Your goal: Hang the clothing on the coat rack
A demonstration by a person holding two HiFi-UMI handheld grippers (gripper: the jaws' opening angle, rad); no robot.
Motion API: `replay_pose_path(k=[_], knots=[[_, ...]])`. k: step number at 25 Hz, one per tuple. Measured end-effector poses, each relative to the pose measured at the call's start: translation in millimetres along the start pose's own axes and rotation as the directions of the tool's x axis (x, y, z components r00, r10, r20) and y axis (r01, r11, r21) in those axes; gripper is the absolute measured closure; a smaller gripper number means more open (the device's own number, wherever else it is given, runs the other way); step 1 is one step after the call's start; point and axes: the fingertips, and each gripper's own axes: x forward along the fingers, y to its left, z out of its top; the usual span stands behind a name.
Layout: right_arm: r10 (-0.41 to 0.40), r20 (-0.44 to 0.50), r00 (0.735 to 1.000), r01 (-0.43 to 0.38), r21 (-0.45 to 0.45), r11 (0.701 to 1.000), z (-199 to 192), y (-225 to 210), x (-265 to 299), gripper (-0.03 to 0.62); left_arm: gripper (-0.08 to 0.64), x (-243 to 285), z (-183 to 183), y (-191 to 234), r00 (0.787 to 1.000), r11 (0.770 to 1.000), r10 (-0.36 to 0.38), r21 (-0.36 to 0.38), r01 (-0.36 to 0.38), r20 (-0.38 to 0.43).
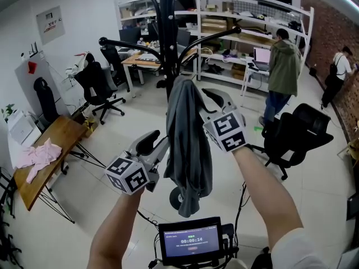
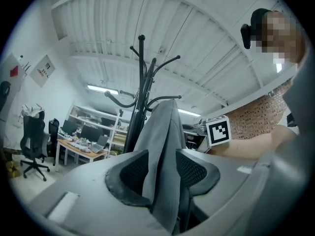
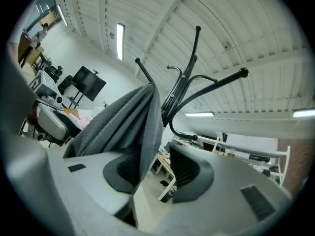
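place: office, perhaps part workshop | seen: desks (image 1: 141, 62), swivel chairs (image 1: 99, 88), shelving (image 1: 224, 35), laptop (image 1: 261, 55)

The coat rack (image 1: 167, 38) stands on the pale floor (image 1: 134, 122), just beyond the left claw (image 1: 162, 144) and right claw (image 1: 205, 102). A grey garment (image 1: 188, 144) hangs off it, between them.
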Motion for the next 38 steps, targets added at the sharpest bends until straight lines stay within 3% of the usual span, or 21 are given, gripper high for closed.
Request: replay_pose_path(k=[2,14,38], knots=[[0.004,-0.004,1.0,-0.004,-0.002,1.0,-1,-1,-2,0.394,0.388,4,-1,-2,1.0,1.0,-0.002,-0.007,0.002,-0.003],[0.012,-0.016,1.0,-0.012,0.0,1.0,-9,-3,-19,0.393,0.391,6,-5,-8,1.0,1.0,-0.01,-0.016,0.01,-0.01],[0.028,-0.036,0.999,-0.024,0.102,0.995,-43,32,-60,0.393,0.393,-11,-30,-28,1.0,0.998,-0.014,-0.069,0.012,-0.023]])
